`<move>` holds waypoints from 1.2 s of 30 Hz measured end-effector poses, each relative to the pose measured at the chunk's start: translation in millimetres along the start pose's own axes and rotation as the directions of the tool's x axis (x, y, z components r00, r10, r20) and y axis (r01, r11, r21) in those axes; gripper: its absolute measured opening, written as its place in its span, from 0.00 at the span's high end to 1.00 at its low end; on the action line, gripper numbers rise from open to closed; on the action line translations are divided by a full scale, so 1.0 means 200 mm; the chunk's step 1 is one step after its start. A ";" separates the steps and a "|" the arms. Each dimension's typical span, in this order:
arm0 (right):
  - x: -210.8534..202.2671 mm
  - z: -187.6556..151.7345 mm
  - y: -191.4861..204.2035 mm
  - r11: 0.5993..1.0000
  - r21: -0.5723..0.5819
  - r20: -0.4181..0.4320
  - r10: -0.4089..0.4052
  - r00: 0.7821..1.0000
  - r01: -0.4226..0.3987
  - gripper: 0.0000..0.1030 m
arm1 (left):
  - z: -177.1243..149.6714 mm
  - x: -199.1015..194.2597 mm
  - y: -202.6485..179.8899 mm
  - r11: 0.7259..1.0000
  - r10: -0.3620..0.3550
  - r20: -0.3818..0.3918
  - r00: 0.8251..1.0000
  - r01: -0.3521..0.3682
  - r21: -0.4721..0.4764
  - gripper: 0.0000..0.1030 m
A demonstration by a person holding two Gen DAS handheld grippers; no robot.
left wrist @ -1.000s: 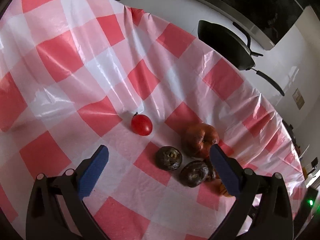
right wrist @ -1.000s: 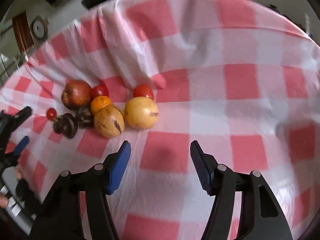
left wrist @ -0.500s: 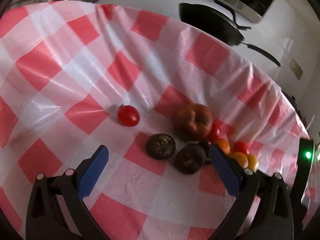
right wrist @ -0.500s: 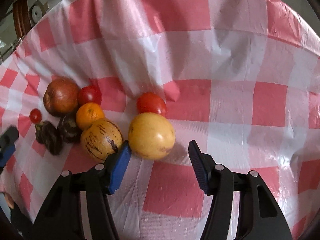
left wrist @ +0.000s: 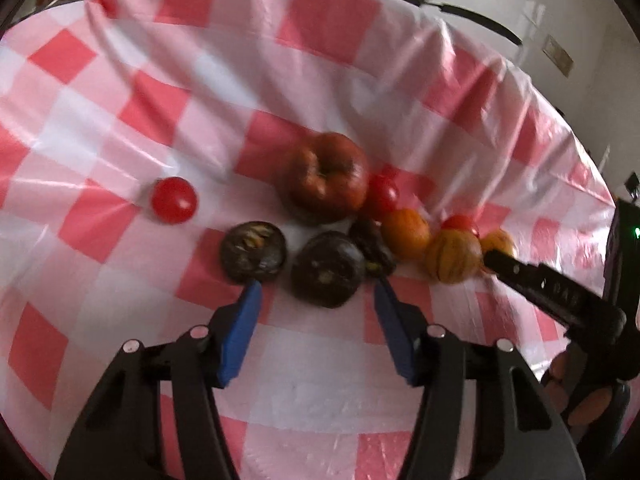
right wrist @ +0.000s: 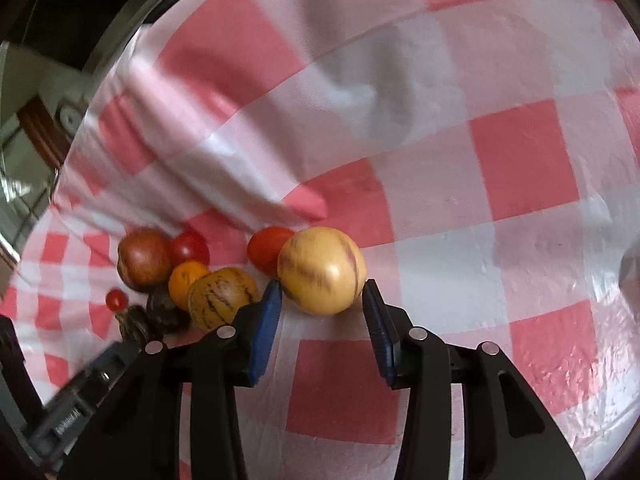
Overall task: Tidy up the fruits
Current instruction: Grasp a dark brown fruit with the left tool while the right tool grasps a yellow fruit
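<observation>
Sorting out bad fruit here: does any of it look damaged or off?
Yes. The dark fruit left of the cluster looks split on top, with yellowish flesh showing. The apple looks brown and bruised.

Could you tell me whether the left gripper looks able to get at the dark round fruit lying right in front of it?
Probably yes: the dark round fruit lies just beyond the left gripper, whose fingers have just been closing, nothing between them yet. The neighbouring dark fruit crowds one finger.
</observation>
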State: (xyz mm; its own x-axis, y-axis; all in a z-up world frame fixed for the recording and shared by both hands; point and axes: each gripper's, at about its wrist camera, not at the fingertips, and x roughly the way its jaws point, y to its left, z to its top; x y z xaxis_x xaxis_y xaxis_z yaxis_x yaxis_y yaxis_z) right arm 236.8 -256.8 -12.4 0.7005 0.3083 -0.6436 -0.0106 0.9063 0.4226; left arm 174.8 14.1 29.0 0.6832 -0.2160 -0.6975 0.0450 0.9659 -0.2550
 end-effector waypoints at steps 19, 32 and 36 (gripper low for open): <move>0.04 0.01 0.09 0.999 -0.013 -0.025 -0.039 0.999 0.038 0.61 | 0.13 0.20 -0.14 0.994 0.065 -0.067 0.996 -0.059 0.089 0.54; 0.12 0.10 0.16 0.997 -0.040 -0.011 -0.067 0.998 0.066 0.52 | 0.20 0.25 -0.08 1.000 -0.001 -0.058 0.998 0.002 0.025 0.40; 0.10 0.08 0.14 0.997 -0.033 -0.020 -0.066 0.998 0.066 0.52 | 0.21 0.27 -0.08 0.999 -0.014 -0.061 0.998 0.016 0.034 0.40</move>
State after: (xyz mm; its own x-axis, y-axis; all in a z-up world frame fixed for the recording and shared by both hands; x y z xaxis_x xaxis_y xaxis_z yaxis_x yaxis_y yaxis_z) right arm 261.9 -231.2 -2.4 0.6850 0.2533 -0.6831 0.0120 0.9336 0.3582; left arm 241.3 -7.7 24.7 0.6367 -0.2380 -0.7334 0.0812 0.9666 -0.2432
